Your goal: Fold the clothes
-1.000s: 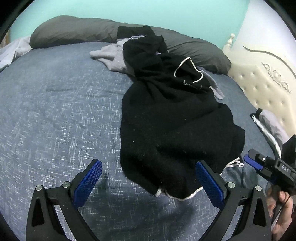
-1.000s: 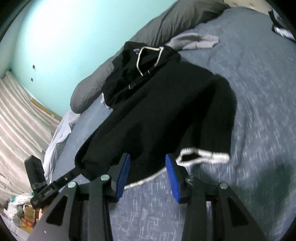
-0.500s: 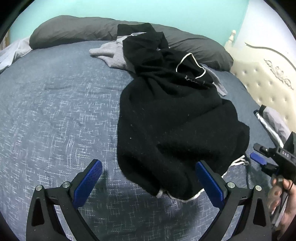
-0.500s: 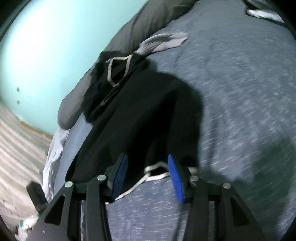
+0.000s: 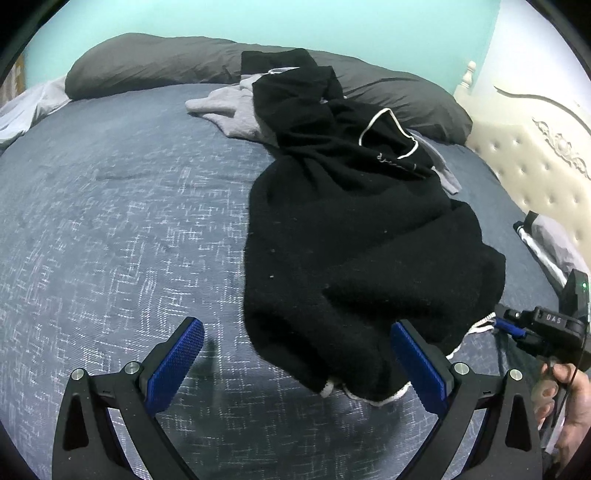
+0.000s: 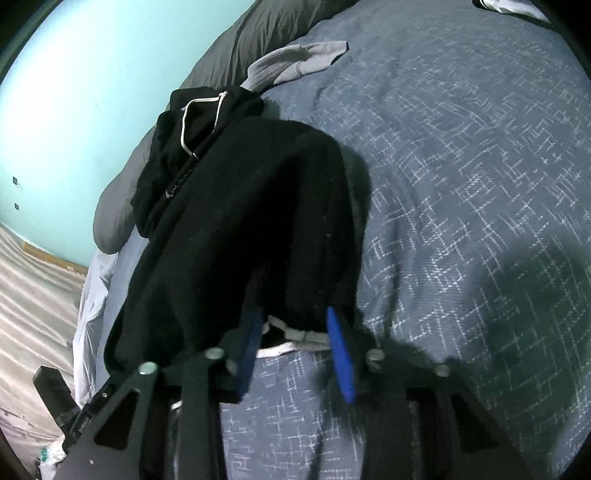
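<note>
2 grippers face a black garment (image 5: 354, 236) lying crumpled along a blue-grey bedspread (image 5: 110, 206): the left gripper (image 5: 295, 363) hangs with its jaws wide apart and empty just short of the near hem, while the right gripper (image 6: 295, 350) has just been closing its jaws, with the white-trimmed hem (image 6: 295, 334) between the blue pads and no firm clamp visible yet. Soft, limp and probably light, the knit should sag and bunch, so the trimmed hem corners look the best holds; grey pillows (image 5: 155, 70), a grey garment (image 5: 229, 110), a turquoise wall (image 5: 258, 22) and a tufted cream headboard (image 5: 535, 173) surround it
</note>
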`<action>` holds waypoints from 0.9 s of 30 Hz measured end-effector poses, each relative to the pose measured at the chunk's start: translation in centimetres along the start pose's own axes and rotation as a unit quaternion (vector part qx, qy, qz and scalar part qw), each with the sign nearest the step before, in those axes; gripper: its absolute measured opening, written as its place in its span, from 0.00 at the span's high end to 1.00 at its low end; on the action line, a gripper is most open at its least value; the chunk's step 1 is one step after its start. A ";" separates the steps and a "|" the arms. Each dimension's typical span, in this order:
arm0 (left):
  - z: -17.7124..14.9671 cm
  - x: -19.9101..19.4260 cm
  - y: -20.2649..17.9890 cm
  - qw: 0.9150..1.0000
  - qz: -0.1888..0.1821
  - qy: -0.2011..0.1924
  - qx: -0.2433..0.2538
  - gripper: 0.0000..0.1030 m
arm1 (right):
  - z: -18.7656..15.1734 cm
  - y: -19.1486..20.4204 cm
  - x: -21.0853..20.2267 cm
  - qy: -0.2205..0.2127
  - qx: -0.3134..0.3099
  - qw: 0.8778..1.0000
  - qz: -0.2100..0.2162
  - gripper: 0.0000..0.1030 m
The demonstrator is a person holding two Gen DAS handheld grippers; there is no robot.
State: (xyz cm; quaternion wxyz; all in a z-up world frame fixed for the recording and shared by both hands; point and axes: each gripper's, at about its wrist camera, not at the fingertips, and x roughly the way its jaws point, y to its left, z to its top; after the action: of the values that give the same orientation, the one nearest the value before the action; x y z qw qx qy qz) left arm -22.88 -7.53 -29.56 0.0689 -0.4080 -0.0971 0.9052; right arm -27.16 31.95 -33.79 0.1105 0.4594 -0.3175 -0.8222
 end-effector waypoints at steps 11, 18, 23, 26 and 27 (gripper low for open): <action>0.1 0.0 0.2 1.000 0.003 -0.002 -0.004 0.00 | 0.2 0.1 -2.1 -0.035 0.004 0.999 0.026 0.94; 0.1 0.1 0.0 1.000 0.005 0.000 -0.003 0.00 | 0.9 -0.7 -4.9 -0.070 0.017 0.997 0.037 0.94; 0.1 0.2 0.0 1.000 0.006 0.000 -0.003 0.00 | 1.0 -2.5 -3.4 -0.042 0.066 0.997 0.018 0.91; 0.2 0.2 0.1 1.000 0.005 0.001 -0.006 0.00 | 1.4 -2.3 -3.7 -0.048 0.051 0.997 -0.007 0.86; 0.2 0.2 0.2 1.000 0.004 0.003 -0.008 0.00 | 1.5 -2.2 -3.8 -0.052 0.047 0.998 -0.007 0.75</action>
State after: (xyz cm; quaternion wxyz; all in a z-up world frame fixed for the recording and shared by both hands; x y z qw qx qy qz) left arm -23.15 -7.67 -29.63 0.0625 -0.4114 -0.1022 0.9035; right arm -26.04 36.10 -32.04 0.0663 0.4233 -0.3579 -0.8297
